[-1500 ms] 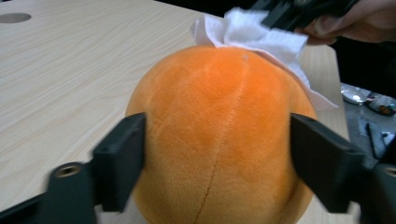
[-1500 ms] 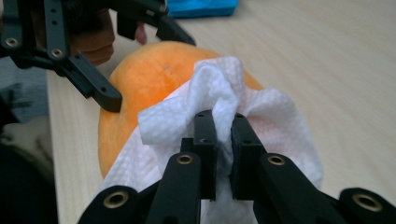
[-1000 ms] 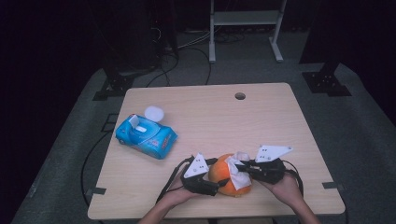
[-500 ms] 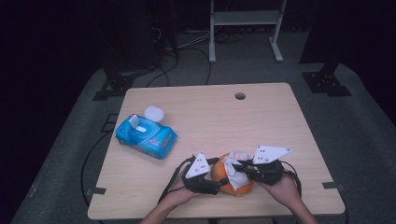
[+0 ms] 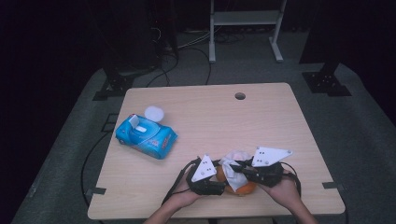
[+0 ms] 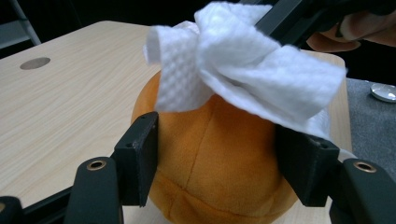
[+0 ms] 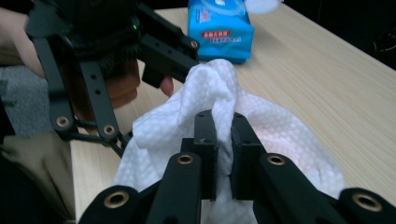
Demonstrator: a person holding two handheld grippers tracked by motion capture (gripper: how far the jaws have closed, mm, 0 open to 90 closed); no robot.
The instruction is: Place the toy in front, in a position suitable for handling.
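Near the counter's (image 5: 280, 116) front edge, our left tool (image 6: 219, 163) had just been closing and now clamped the orange plush ball (image 6: 219, 158) by its sides. Our right tool (image 7: 223, 154) was pinched together on a white wipe (image 7: 210, 93) draped over the ball.

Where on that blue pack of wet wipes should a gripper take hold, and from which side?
Grip the blue wet-wipe pack across its short width near the middle, coming straight down from above. It lies flat on the wooden table with nothing around it; the open white flip lid sits at its far end, so stay nearer the closer end.
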